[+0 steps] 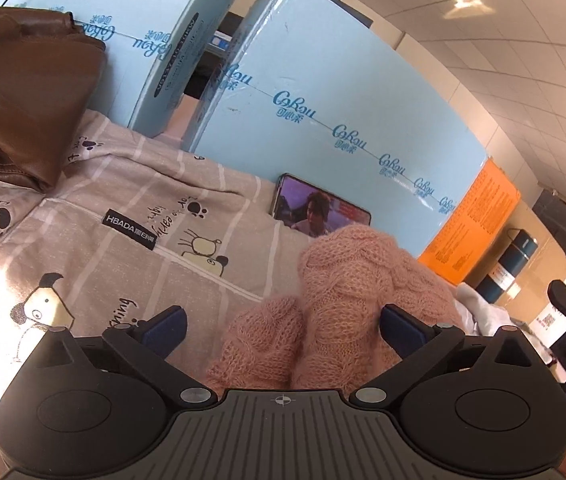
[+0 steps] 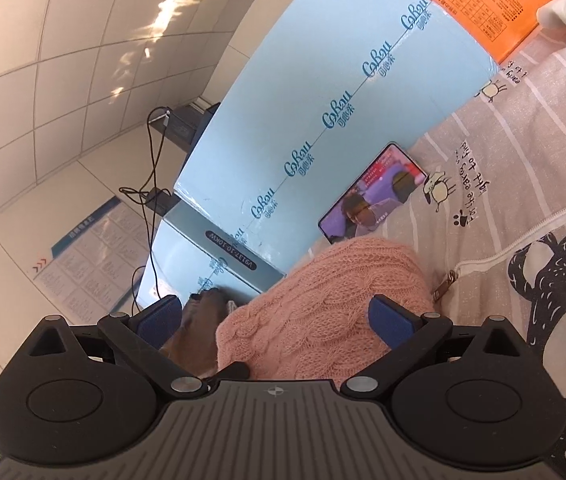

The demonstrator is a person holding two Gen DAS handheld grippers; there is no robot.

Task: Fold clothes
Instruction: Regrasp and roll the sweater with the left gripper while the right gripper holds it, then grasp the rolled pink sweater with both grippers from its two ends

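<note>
Both sets of jaws are spread wide, nothing pinched yet. The pink knit sweater (image 1: 343, 304) sits bunched on the printed bedsheet (image 1: 95, 264) right between them. I'd grab opposite edges and spread it flat first. Watch the phone (image 1: 319, 210) at 12 o'clock and the brown jacket (image 1: 15, 96) at 10.

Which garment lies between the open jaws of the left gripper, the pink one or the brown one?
The pink knitted sweater. It lies bunched between the left gripper jaws, while the brown leather garment sits far off at the bedding's upper left.
</note>
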